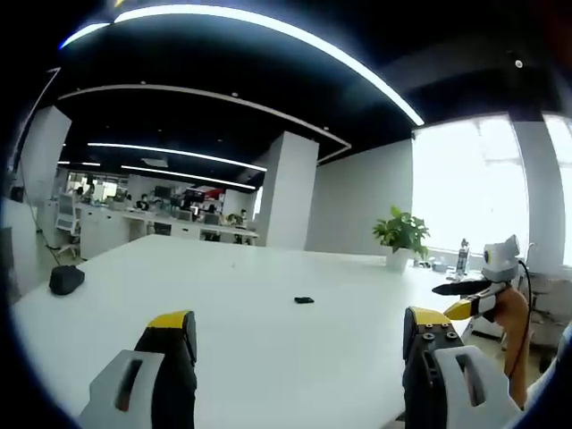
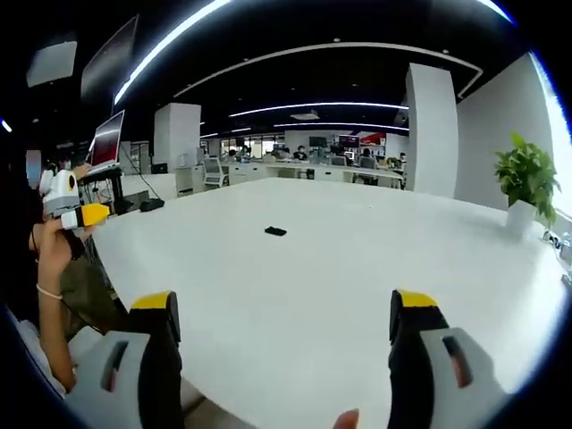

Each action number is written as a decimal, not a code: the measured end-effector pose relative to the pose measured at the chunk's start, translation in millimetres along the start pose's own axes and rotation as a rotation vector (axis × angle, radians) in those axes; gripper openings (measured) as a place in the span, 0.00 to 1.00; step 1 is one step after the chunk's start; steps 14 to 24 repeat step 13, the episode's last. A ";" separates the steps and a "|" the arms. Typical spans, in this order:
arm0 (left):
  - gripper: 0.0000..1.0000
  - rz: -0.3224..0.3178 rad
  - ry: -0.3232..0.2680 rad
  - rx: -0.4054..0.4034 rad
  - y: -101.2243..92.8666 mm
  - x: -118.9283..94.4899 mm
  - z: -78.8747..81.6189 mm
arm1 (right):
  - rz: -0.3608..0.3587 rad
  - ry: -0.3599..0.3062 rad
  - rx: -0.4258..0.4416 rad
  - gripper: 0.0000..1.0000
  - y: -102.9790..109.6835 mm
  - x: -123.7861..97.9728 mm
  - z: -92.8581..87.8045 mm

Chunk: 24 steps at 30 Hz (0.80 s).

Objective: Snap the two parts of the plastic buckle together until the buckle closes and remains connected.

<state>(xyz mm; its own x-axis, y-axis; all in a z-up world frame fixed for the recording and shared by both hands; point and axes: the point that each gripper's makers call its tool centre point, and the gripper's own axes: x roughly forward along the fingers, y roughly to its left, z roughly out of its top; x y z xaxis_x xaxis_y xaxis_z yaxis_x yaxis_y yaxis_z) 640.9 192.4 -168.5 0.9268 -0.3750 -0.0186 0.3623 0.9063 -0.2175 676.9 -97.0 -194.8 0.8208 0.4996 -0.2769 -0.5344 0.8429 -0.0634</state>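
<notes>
A small black buckle piece (image 1: 304,300) lies alone near the middle of the white table (image 1: 223,286); it is too small to tell whether it is one part or two. My left gripper (image 1: 299,326) hangs over the near table edge, jaws wide apart and empty, well short of the buckle. In the right gripper view the same black piece (image 2: 275,231) sits far ahead of my right gripper (image 2: 284,308), which is also open and empty. Each gripper shows at the side of the other's view: the right gripper (image 1: 466,299) and the left gripper (image 2: 85,214).
A dark pouch-like object (image 1: 66,280) rests at the table's far left corner and appears again as the dark object (image 2: 152,205). A potted plant (image 1: 402,237) stands at the far right edge. A person's arm (image 2: 54,268) holds the left gripper. Office desks with people lie beyond.
</notes>
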 end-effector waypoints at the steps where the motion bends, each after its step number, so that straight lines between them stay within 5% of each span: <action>1: 0.98 -0.001 -0.003 -0.002 0.7 -0.6 0.4 | 0.002 0.002 -0.005 0.98 1.4 0.8 0.2; 24: 0.97 -0.001 0.020 0.005 -0.5 -0.7 -4.3 | 0.053 0.008 -0.044 0.98 21.5 8.0 5.5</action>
